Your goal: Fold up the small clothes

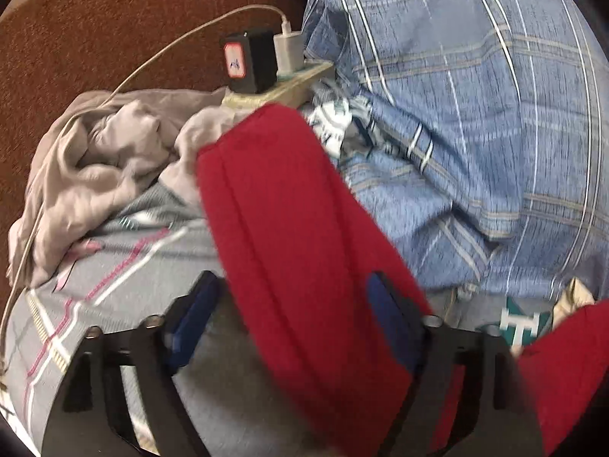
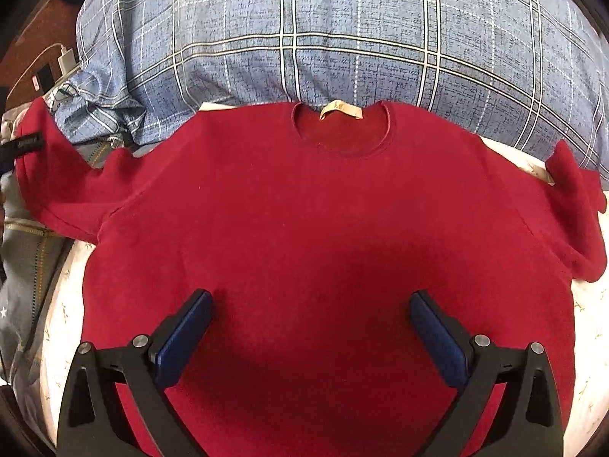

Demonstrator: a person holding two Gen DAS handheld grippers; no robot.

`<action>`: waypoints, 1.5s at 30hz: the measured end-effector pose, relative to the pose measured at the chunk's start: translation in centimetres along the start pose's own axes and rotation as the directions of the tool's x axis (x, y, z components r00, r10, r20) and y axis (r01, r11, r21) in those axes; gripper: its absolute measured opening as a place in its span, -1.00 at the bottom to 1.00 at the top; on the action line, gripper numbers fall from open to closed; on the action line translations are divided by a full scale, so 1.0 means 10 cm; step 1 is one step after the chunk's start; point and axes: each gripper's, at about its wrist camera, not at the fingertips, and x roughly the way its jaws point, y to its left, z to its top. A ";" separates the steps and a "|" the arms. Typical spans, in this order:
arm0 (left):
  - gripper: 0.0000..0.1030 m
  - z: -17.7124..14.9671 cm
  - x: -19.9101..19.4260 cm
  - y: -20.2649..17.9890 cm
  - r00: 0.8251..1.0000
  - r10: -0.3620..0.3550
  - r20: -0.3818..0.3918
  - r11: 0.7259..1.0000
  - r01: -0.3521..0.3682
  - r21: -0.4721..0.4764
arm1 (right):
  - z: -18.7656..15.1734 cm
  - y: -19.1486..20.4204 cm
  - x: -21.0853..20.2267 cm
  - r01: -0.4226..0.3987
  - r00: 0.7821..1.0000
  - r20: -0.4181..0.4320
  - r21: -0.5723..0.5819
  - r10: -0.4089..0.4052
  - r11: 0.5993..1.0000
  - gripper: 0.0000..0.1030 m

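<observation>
On my left, the left tongs (image 1: 295, 304) stand partly open astride the sweater's left sleeve (image 1: 281, 205); whether the pads pinch it I cannot tell. Beyond their tips sit a grey garment (image 1: 95, 160) and plugged chargers (image 1: 253, 63). The red sweater (image 2: 304, 209) lies flat under the right tongs (image 2: 310, 323), gaping wide, empty, hem nearest, collar (image 2: 342, 129) ahead against the blue plaid quilt (image 2: 342, 30)
</observation>
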 end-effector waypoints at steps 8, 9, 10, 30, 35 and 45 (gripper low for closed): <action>-0.77 0.07 -0.17 0.15 0.966 -0.257 0.029 0.952 0.259 -0.162 | -0.01 -0.11 -0.10 -0.007 1.000 0.019 0.032 0.006 0.999 0.99; -0.77 0.07 -0.34 0.09 0.952 -0.303 0.053 0.941 0.308 -0.143 | -0.01 -0.15 -0.13 -0.006 1.000 0.025 0.043 0.005 0.999 0.99; -0.77 0.05 -0.52 0.02 0.934 -0.349 0.076 0.927 0.356 -0.117 | -0.01 -0.18 -0.16 -0.004 1.000 0.029 0.051 0.003 0.999 0.99; 0.34 -1.26 -1.97 -1.99 0.639 -0.722 -0.264 0.594 0.769 0.237 | -0.19 -1.38 -0.64 0.044 0.996 0.060 0.292 -0.064 0.955 1.00; 0.62 -1.01 -2.03 -1.28 0.753 -0.645 -0.129 0.709 0.653 0.267 | -0.10 -1.33 -0.53 -0.041 0.997 0.069 0.308 0.020 0.951 1.00; 0.63 -1.05 -1.02 -0.75 0.868 -0.470 -0.161 0.872 0.485 0.067 | 0.56 -0.97 -0.34 -0.041 0.992 0.128 0.204 0.015 0.978 0.95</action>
